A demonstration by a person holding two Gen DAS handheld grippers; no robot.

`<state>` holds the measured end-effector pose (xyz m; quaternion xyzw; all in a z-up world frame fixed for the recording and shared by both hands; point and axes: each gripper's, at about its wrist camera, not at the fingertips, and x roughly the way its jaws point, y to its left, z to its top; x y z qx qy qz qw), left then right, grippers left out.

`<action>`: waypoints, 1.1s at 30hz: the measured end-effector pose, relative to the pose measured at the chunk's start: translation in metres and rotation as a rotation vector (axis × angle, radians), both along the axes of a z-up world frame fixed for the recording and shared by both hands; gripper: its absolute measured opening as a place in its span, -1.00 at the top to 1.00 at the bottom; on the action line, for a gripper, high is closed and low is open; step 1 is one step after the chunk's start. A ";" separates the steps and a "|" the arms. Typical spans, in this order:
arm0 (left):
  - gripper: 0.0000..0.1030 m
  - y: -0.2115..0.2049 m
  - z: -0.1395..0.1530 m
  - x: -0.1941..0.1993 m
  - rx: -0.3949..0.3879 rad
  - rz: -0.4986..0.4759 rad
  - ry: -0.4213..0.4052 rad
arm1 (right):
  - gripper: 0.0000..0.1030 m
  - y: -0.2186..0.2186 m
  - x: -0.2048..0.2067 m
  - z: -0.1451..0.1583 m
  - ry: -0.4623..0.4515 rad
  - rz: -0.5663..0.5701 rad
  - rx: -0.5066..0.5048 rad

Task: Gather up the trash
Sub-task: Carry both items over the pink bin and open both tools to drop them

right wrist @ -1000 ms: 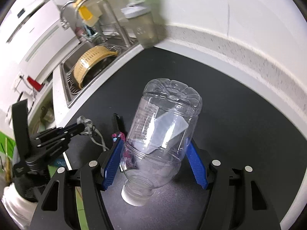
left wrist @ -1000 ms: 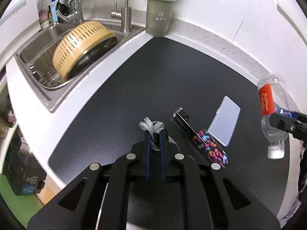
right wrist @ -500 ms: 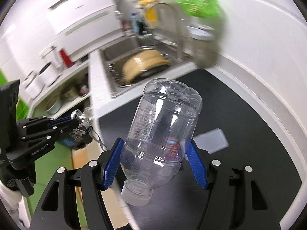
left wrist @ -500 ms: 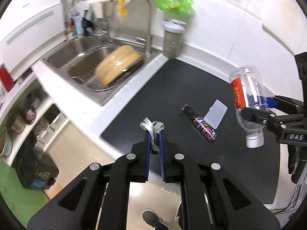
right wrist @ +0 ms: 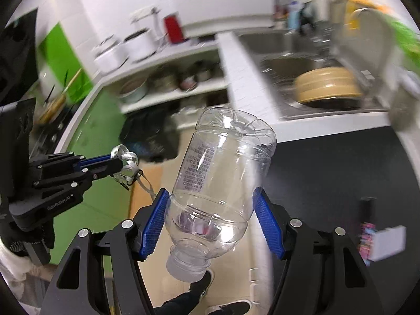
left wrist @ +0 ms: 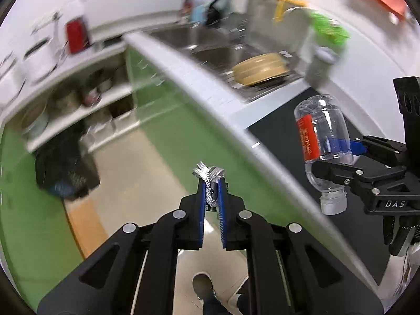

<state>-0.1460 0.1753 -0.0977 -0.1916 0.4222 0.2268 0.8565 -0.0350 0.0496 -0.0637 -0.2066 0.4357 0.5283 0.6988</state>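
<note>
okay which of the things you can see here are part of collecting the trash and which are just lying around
Part of the job:
- bottle, clamped in the right tongs
- silver strap, pinched in the left tongs

Lying about:
- yellow basket in the sink
- white card on the black mat
- red container
- shaker cup

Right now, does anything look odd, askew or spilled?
Nothing spilled. The bottle is held neck-down and tilted in the right gripper; its cap end is blurred. The left gripper pinches a silvery strap, ends dangling.
</note>
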 end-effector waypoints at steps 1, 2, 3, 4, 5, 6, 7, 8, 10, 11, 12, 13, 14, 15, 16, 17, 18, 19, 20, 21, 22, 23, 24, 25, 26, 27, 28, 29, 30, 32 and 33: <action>0.83 0.007 -0.013 -0.008 -0.006 0.024 0.012 | -0.24 0.015 -0.008 -0.016 0.007 0.026 -0.019; 0.83 0.016 -0.030 -0.017 -0.024 0.056 0.024 | -0.24 0.029 -0.015 -0.031 0.014 0.049 -0.036; 0.83 0.023 -0.045 -0.026 -0.041 0.079 0.025 | -0.24 0.036 -0.018 -0.041 0.016 0.062 -0.046; 0.83 0.027 -0.055 -0.033 -0.045 0.095 0.031 | -0.24 0.050 -0.025 -0.059 0.020 0.084 -0.067; 0.83 0.034 -0.069 -0.040 -0.048 0.114 0.040 | -0.24 0.061 -0.029 -0.076 0.029 0.101 -0.084; 0.83 0.042 -0.089 -0.048 -0.068 0.138 0.044 | -0.24 0.069 -0.032 -0.088 0.034 0.112 -0.097; 0.83 0.048 -0.104 -0.053 -0.081 0.154 0.050 | -0.24 0.080 -0.037 -0.106 0.038 0.128 -0.117; 0.83 0.055 -0.119 -0.057 -0.090 0.165 0.059 | -0.24 0.089 -0.042 -0.123 0.043 0.141 -0.134; 0.83 0.068 -0.157 -0.065 -0.117 0.185 0.077 | -0.24 0.108 -0.048 -0.160 0.046 0.164 -0.172; 0.83 0.073 -0.174 -0.068 -0.126 0.191 0.085 | -0.24 0.114 -0.049 -0.172 0.048 0.168 -0.183; 0.83 0.078 -0.196 -0.070 -0.136 0.194 0.097 | -0.24 0.119 -0.051 -0.187 0.053 0.173 -0.195; 0.83 0.083 -0.216 -0.072 -0.151 0.199 0.104 | -0.24 0.124 -0.052 -0.206 0.056 0.176 -0.211; 0.83 0.087 -0.235 -0.074 -0.164 0.204 0.109 | -0.24 0.127 -0.053 -0.223 0.056 0.179 -0.224; 0.83 0.093 -0.259 -0.076 -0.177 0.209 0.117 | -0.24 0.130 -0.054 -0.240 0.056 0.181 -0.235; 0.83 0.097 -0.281 -0.078 -0.191 0.213 0.122 | -0.24 0.134 -0.054 -0.261 0.059 0.181 -0.249; 0.83 0.102 -0.308 -0.080 -0.205 0.217 0.126 | -0.24 0.136 -0.054 -0.279 0.060 0.181 -0.260; 0.83 0.105 -0.327 -0.081 -0.213 0.219 0.127 | -0.24 0.138 -0.055 -0.292 0.061 0.182 -0.267; 0.83 0.109 -0.347 -0.083 -0.219 0.222 0.134 | -0.24 0.141 -0.056 -0.311 0.063 0.182 -0.278; 0.83 0.112 -0.369 -0.085 -0.232 0.226 0.137 | -0.24 0.142 -0.058 -0.326 0.065 0.182 -0.287; 0.82 0.114 -0.384 -0.088 -0.238 0.233 0.141 | -0.24 0.142 -0.059 -0.340 0.069 0.183 -0.296; 0.81 0.117 -0.400 -0.090 -0.242 0.244 0.146 | -0.24 0.145 -0.061 -0.356 0.073 0.186 -0.306; 0.79 0.117 -0.411 -0.093 -0.245 0.252 0.147 | -0.24 0.147 -0.063 -0.369 0.074 0.191 -0.316; 0.53 0.120 -0.428 -0.096 -0.252 0.266 0.158 | -0.24 0.150 -0.066 -0.381 0.075 0.196 -0.325; 0.24 0.121 -0.437 -0.098 -0.248 0.275 0.165 | -0.24 0.151 -0.066 -0.388 0.076 0.199 -0.330; -0.36 0.123 -0.445 -0.101 -0.244 0.289 0.166 | -0.24 0.153 -0.069 -0.396 0.077 0.203 -0.336; -0.61 0.124 -0.454 -0.107 -0.250 0.301 0.144 | -0.24 0.154 -0.070 -0.402 0.078 0.207 -0.341; -0.65 0.126 -0.457 -0.108 -0.254 0.305 0.142 | -0.24 0.157 -0.073 -0.411 0.081 0.212 -0.346; -0.72 0.127 -0.462 -0.111 -0.259 0.309 0.146 | -0.24 0.159 -0.075 -0.415 0.081 0.218 -0.350; -0.79 0.126 -0.465 -0.113 -0.265 0.315 0.146 | -0.24 0.158 -0.076 -0.418 0.081 0.222 -0.351; -0.87 0.129 -0.467 -0.122 -0.277 0.342 0.141 | -0.24 0.164 -0.082 -0.426 0.086 0.236 -0.356; -0.94 0.130 -0.466 -0.126 -0.281 0.352 0.134 | -0.24 0.168 -0.086 -0.429 0.089 0.246 -0.358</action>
